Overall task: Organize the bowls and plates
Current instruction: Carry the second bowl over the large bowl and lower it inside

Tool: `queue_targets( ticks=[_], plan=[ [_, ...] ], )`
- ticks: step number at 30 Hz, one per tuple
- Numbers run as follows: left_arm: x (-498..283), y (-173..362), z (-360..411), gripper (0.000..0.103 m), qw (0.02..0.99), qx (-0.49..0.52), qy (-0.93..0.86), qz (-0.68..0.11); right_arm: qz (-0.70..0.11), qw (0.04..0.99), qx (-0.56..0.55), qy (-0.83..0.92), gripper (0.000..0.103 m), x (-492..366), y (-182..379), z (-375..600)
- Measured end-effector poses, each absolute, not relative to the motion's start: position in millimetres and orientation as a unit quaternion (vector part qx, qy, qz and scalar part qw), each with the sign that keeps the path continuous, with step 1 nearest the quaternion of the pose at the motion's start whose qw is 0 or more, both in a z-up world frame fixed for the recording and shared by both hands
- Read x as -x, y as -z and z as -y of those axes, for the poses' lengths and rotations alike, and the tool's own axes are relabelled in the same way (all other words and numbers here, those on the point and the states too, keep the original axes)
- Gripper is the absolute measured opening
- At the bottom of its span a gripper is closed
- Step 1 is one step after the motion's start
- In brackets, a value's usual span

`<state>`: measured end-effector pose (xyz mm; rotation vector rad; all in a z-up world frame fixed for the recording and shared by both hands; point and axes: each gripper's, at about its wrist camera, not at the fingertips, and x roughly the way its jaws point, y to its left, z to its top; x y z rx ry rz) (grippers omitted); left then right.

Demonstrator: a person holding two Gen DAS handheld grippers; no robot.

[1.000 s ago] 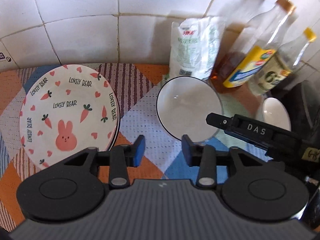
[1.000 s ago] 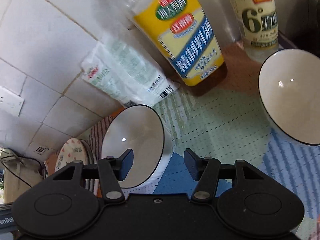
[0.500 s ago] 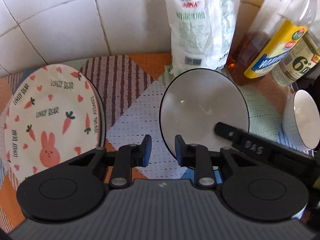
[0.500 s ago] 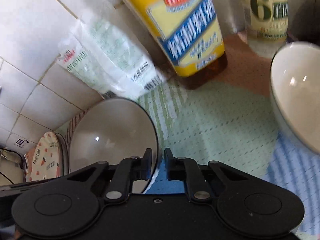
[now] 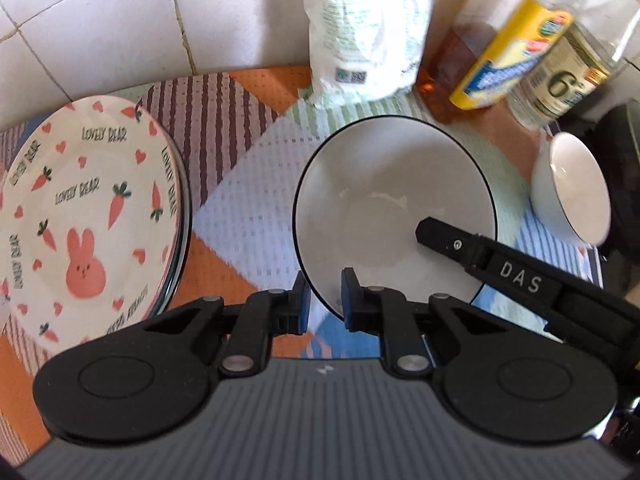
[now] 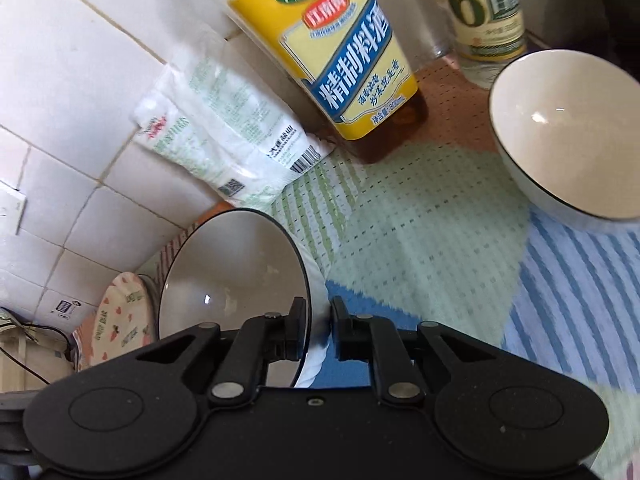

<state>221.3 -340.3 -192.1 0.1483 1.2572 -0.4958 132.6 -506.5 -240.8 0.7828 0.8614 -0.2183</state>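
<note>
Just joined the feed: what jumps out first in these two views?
Both tongs, left and right, pinch the rim of the same black-rimmed white bowl mid-mat. Left of it sits a bunny-and-carrot plate; to the right, a second white bowl. A yellow-labelled bottle and a white bag stand against the tiled wall.

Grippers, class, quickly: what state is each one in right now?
Left gripper: closed on the near rim of the large white bowl.
Right gripper: closed on the same bowl's rim, from the other side.
</note>
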Motion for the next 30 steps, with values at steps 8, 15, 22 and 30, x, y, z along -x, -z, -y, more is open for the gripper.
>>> queue_targets(
  ticks=[8, 15, 22, 30],
  plan=[
    [-188.9, 154.5, 324.2, 0.014, 0.785, -0.099, 0.258, -0.554, -0.377, 0.832, -0.387, 0.128, 0.016, -95.8, 207.7, 482.4],
    [-165.2, 126.2, 294.8, 0.014, 0.784, -0.106, 0.293, -0.537, -0.36, 0.83, -0.402, 0.144, 0.017, -63.3, 182.3, 450.1],
    [-135.2, 117.6, 252.1, 0.014, 0.782, -0.119, 0.298, -0.534, -0.348, 0.837, -0.396, 0.144, 0.018, -36.1, 165.3, 401.6],
    [-100.0, 114.0, 194.0, 0.015, 0.781, -0.105, 0.3, -0.538, -0.346, 0.84, -0.396, 0.135, 0.018, -3.0, 158.2, 348.8]
  ],
)
